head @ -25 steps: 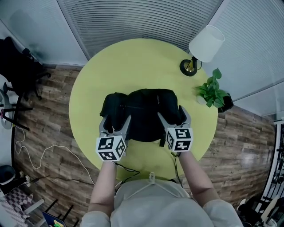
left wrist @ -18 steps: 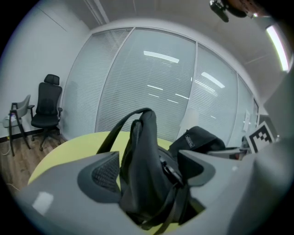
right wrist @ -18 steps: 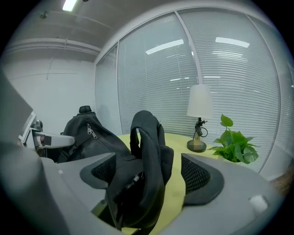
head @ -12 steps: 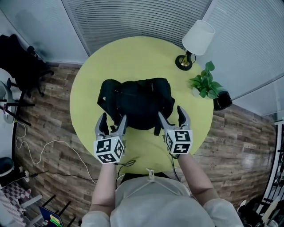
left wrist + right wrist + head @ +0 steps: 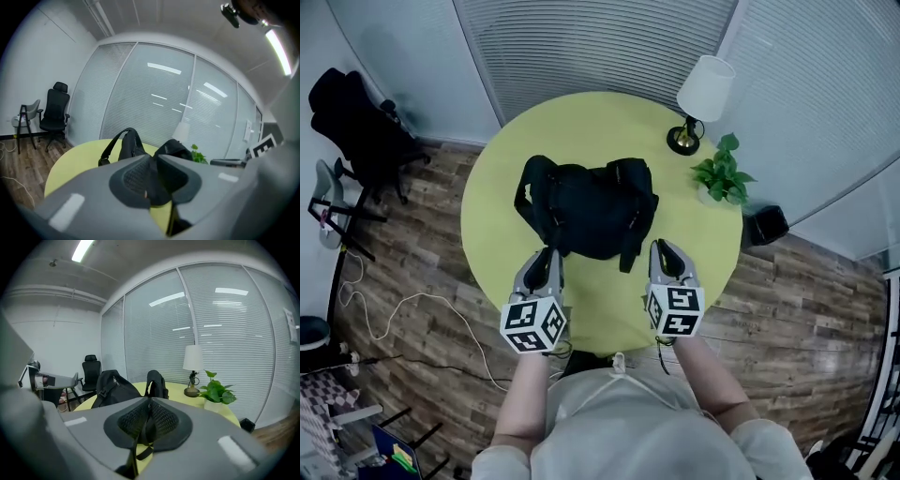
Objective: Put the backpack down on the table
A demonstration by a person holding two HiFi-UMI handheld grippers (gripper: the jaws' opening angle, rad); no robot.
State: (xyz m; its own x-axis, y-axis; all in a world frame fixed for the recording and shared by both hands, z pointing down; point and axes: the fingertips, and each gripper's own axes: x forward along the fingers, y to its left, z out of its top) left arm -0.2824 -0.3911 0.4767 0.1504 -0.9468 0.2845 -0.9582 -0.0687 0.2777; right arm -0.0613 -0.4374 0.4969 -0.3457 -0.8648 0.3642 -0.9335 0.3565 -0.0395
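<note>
- The left gripper (image 5: 544, 255) and right gripper (image 5: 664, 249) have pulled back toward 6 o'clock, off the backpack (image 5: 586, 206).
- The backpack sits alone near the centre of the table (image 5: 511, 173), with its loose straps trailing toward 6.
- Left gripper, at the 7 o'clock rim: jaws closing, nearly together, nothing between them.
- Right gripper, at 5 o'clock: the same. A strap shows through the slit and looks to lie beyond the pads.
- Judgement: the bag is released and resting, so the task looks done.
</note>
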